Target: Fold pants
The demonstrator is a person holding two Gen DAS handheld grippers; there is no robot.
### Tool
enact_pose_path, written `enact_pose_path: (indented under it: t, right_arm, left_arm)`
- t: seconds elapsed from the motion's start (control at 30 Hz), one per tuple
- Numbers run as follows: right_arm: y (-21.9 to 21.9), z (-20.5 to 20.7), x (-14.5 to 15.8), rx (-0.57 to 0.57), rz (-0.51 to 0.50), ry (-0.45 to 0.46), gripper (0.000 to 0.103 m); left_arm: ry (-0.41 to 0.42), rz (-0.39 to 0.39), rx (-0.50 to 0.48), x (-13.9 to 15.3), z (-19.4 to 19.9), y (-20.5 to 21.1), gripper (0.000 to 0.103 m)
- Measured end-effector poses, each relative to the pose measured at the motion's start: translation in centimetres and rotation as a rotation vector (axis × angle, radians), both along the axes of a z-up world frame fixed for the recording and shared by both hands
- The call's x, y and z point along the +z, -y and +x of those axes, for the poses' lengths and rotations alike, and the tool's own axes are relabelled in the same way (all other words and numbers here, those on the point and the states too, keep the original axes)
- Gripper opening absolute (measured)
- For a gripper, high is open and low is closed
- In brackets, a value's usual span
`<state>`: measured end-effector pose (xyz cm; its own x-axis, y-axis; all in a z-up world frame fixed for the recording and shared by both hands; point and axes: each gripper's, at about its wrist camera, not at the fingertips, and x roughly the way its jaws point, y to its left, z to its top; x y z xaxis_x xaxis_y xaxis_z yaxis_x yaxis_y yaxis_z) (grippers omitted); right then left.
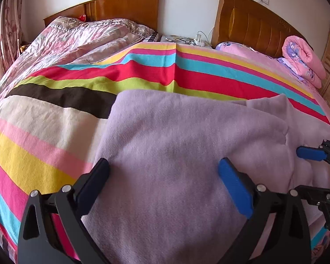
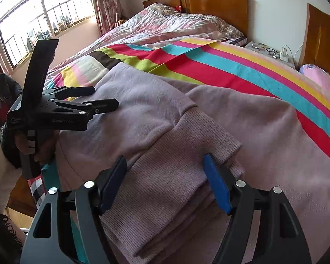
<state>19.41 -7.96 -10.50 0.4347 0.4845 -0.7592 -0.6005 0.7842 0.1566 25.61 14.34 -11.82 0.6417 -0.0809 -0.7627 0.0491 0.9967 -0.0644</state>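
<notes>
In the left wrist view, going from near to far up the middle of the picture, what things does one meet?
Left gripper → lilac pants → striped bedsheet → bedside table with eyeglasses → white wall.

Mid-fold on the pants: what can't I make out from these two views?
- Pants: near edge hidden behind the left tool and cut by the frame bottom, left wrist view.
- Ribbed cuffs: layer count unclear, right tool covers the lower part, right wrist view.
- Glasses on the nightstand: too small for detail.
</notes>
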Motion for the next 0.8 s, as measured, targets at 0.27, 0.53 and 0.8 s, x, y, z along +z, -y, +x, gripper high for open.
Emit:
enact_pose_path:
  t: [0.27, 0.53, 0.8]
  right_arm:
    - [7.5, -2.5, 3.6, -0.213, 0.008, 0.053, 0.082]
    - [16.1, -4.5, -1.0, -0.35, 0.005, -0.077, 0.087]
    - [21.7, -9.1, -1.3, -0.433, 0.165, -0.088, 0.088]
  left_arm:
    - [0.074, -0.032, 0.07, 3.0, -2.6, 1.1, 0.1]
    - [0.027, 0.136, -0.057, -0.2, -4.1, 7.6, 0.102]
    - [0.022, 0.109, -0.057, -0.7, -3.8, 7.1, 0.102]
